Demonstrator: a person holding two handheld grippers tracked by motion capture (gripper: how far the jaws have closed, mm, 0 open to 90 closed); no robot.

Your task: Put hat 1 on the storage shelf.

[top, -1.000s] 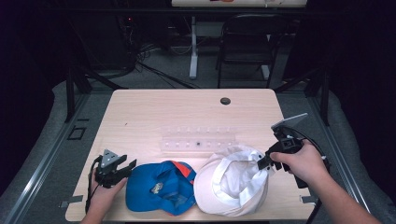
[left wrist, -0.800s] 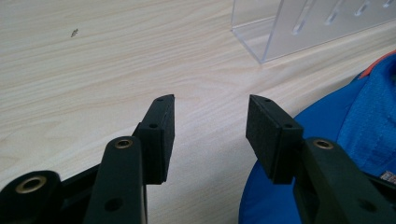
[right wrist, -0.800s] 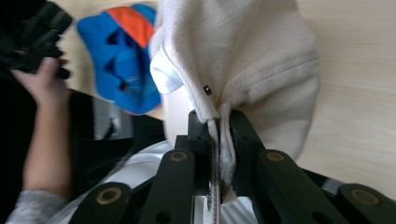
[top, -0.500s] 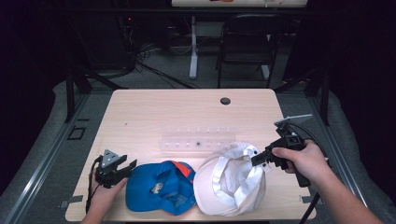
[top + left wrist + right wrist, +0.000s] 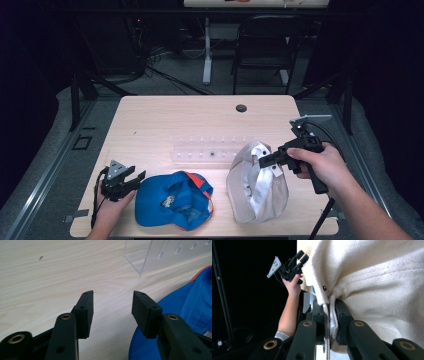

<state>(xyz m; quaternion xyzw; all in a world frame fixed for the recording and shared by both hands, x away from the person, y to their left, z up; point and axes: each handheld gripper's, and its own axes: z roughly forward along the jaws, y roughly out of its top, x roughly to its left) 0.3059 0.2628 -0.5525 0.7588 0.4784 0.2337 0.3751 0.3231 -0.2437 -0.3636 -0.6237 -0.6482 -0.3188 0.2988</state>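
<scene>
A white cap point(image 5: 255, 187) hangs tilted at the front right of the table, its lower part resting on the wood. My right gripper point(image 5: 265, 161) is shut on the cap's edge; in the right gripper view the cream fabric point(image 5: 372, 277) is pinched between the two jaws of the right gripper point(image 5: 329, 322). A blue cap point(image 5: 172, 200) with an orange trim lies flat at the front middle. My left gripper point(image 5: 131, 180) rests open just left of the blue cap point(image 5: 185, 322), and the left gripper point(image 5: 112, 307) has bare table between its jaws.
A clear plastic rack point(image 5: 210, 150) lies across the middle of the table point(image 5: 165, 120), seen close at the top right as the rack point(image 5: 170, 252) in the left gripper view. A dark round hole point(image 5: 241, 108) sits near the far edge. A chair point(image 5: 265, 50) stands beyond.
My right gripper has lifted and turned the white cap, which now stands taller and narrower than before. The left gripper and blue cap have stayed in place.
</scene>
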